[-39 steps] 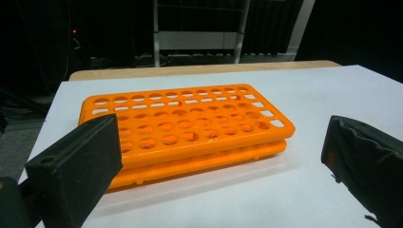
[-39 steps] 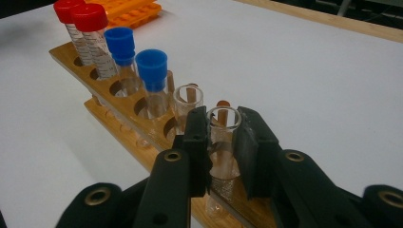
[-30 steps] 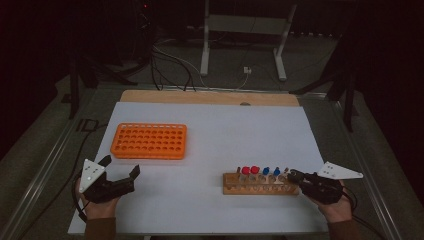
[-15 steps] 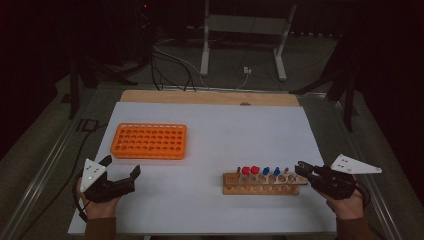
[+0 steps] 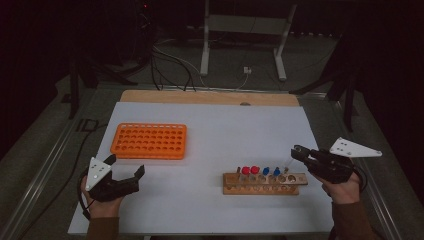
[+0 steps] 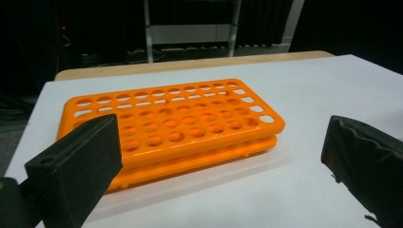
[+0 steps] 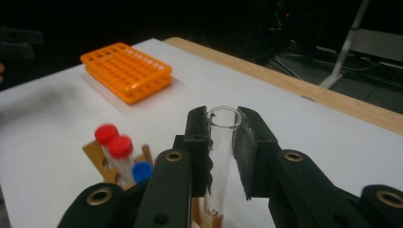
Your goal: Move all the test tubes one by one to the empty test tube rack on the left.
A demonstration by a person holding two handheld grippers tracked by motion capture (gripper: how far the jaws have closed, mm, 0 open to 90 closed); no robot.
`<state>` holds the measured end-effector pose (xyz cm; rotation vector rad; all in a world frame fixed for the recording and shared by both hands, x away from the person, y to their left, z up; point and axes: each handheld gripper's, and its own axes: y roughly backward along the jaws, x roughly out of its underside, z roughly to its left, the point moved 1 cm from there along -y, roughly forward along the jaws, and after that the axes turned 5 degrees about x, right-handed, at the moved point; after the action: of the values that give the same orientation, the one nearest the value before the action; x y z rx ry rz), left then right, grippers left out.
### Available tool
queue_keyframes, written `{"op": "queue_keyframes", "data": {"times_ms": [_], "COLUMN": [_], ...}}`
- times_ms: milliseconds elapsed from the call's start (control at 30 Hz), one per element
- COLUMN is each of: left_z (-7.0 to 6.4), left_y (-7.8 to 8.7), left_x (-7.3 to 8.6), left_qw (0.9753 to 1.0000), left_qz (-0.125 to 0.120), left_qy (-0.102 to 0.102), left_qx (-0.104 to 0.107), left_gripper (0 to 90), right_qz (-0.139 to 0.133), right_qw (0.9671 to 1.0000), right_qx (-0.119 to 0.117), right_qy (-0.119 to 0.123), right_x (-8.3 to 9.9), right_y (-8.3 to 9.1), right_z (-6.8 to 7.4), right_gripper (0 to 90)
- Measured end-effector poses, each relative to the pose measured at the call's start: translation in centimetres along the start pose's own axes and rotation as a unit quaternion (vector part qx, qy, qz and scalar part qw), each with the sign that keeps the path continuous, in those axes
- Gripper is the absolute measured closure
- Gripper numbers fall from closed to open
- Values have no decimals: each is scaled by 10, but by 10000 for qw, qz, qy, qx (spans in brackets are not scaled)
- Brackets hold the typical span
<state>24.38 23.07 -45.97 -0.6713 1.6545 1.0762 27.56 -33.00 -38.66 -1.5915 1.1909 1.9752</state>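
Note:
A wooden tube rack [image 5: 262, 183] lies at the front right of the white table and holds two red-capped tubes [image 5: 250, 170] and two blue-capped tubes [image 5: 271, 171]. My right gripper [image 5: 298, 152] hovers just past the rack's right end. In the right gripper view, that gripper [image 7: 223, 119] is shut on a clear uncapped glass tube [image 7: 221, 156], held upright with its lower end close over the wooden rack [image 7: 97, 154]. The orange tube rack [image 5: 149, 140] sits empty at the left. My left gripper [image 5: 125, 165] rests in front of it, open, with nothing between its jaws [image 6: 221, 164].
The white sheet [image 5: 220, 130] covers the table, with a bare wooden strip [image 5: 210, 97] along the far edge. Beyond it are a metal stand [image 5: 242, 30] and cables on the floor. A metal rail [image 5: 45, 165] runs along the table's left side.
My right gripper has drawn back to the right and risen from the wooden rack's right end, with the clear tube in it. The left gripper has stayed still.

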Motion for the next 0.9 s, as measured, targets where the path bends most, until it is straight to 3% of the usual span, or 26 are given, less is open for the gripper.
{"op": "queue_keyframes", "data": {"times_ms": [100,300,700,900], "left_z": [-5,-17,-43,-64], "left_y": [-5,-14,-46,-65], "left_x": [-6,-20,-46,-61], "left_qw": [9999,9991,9960,9929], "left_qz": [63,37,33,25], "left_qy": [-147,-286,-346,-370], "left_qx": [45,324,820,1134], "left_gripper": [4,4,4,5], "right_qz": [-68,-86,41,97], "right_qw": [9999,9996,9989,9982], "right_qx": [-94,-265,-473,-592], "right_qy": [-33,20,33,-5], "right_x": [-5,-19,-38,-45], "right_y": [-10,-30,-65,-85], "right_z": [3,12,27,35], "right_gripper": [762,762,762,761]}}
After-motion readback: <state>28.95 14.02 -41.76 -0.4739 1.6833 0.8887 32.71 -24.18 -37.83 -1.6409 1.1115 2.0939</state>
